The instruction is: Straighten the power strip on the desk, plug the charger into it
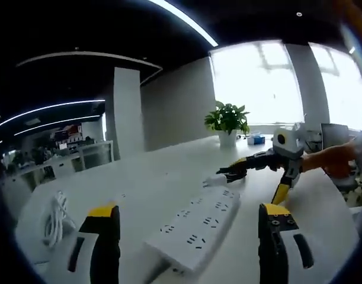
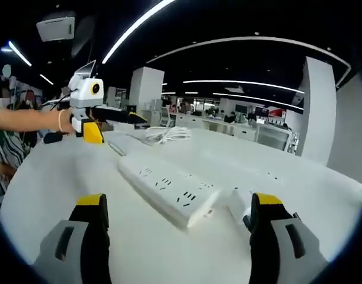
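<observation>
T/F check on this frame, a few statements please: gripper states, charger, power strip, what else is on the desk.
1. Left hand-held gripper and right hand-held gripper are both open. True.
2. The charger is plugged into the power strip. False: it lies on the desk beside the strip's end.
3. A coiled white cable lies on the desk. True.
4. The power strip's sockets are all occupied. False: the visible sockets are free.
</observation>
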